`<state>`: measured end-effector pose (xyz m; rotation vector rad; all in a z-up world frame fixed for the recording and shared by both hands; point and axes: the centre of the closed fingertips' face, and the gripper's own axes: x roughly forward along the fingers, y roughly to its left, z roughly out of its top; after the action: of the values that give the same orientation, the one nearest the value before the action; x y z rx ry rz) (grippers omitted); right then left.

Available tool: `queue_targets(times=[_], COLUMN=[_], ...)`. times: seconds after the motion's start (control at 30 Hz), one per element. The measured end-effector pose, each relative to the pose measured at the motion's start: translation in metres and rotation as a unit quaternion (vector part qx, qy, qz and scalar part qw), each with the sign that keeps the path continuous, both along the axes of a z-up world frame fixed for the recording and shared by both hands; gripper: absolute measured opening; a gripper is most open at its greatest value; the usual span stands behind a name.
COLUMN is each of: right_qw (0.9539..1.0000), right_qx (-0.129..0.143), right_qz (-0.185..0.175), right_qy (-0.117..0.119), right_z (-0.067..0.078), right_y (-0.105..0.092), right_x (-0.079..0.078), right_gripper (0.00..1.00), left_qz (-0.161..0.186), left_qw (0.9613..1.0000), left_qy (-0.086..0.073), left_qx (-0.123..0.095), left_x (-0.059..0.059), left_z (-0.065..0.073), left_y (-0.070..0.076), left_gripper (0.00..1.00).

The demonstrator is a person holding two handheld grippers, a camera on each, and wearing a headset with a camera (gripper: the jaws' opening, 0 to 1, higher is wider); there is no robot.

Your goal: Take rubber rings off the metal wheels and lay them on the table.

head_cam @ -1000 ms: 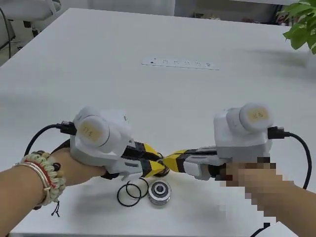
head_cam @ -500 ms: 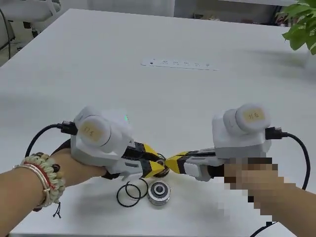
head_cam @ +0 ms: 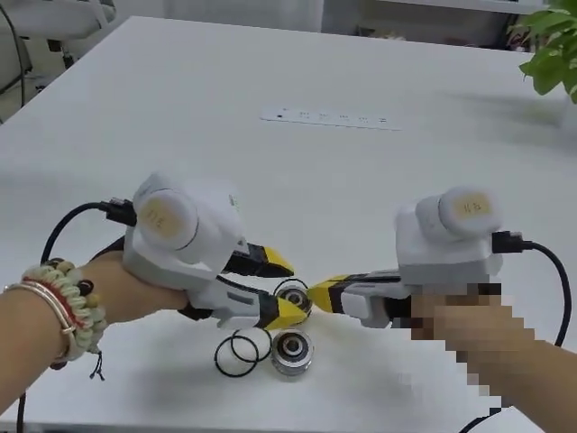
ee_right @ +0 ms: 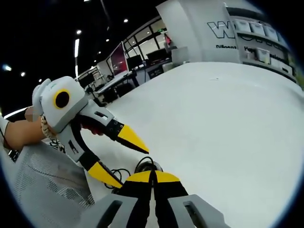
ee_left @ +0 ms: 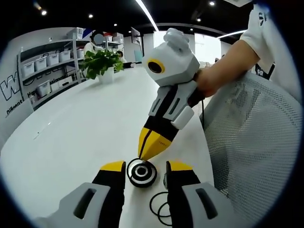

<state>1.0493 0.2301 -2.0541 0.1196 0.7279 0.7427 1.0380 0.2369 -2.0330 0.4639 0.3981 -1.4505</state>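
while two black rubber rings lie lower centre by silver metal wheel, second wheel waits between wide-open left gripper jaws; right gripper closed, hold unclear.

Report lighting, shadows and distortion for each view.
Head view: soft even light, faint shadows on the table around the metal wheel, no blur. Left gripper view: fisheye bending, bright ceiling strip. Right gripper view: same bending, dark upper part, small bright lamps.
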Motion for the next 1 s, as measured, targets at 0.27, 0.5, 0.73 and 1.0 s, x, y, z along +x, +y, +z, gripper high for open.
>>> queue_targets(times=[0.27, 0.5, 0.73, 1.0], right_qw=[0.9999, 0.9991, 0.9979, 0.9974], right_qx=[0.012, 0.033, 0.055, 0.068], right_qz=[-0.009, -0.027, -0.034, -0.022], right_qy=[0.003, 0.003, -0.003, -0.007], right_z=[0.005, 0.013, 0.025, 0.032], right_y=[-0.001, -0.005, -0.004, 0.006], right_x=[0.002, 0.007, 0.009, 0.007], right_gripper=[0.0, 0.0, 0.0, 0.0], left_qz=[-0.012, -0.025, -0.015, 0.044], left_qw=[0.9997, 0.9995, 0.9997, 0.9986], left_qy=[0.008, -0.012, -0.015, -0.019], left_qx=[-0.017, -0.015, -0.012, -0.023], left_x=[-0.01, -0.022, -0.03, -0.029], left_z=[0.028, 0.052, 0.067, 0.08], left_y=[-0.001, 0.001, 0.024, 0.062], left_gripper=[0.53, 0.59, 0.7, 0.78])
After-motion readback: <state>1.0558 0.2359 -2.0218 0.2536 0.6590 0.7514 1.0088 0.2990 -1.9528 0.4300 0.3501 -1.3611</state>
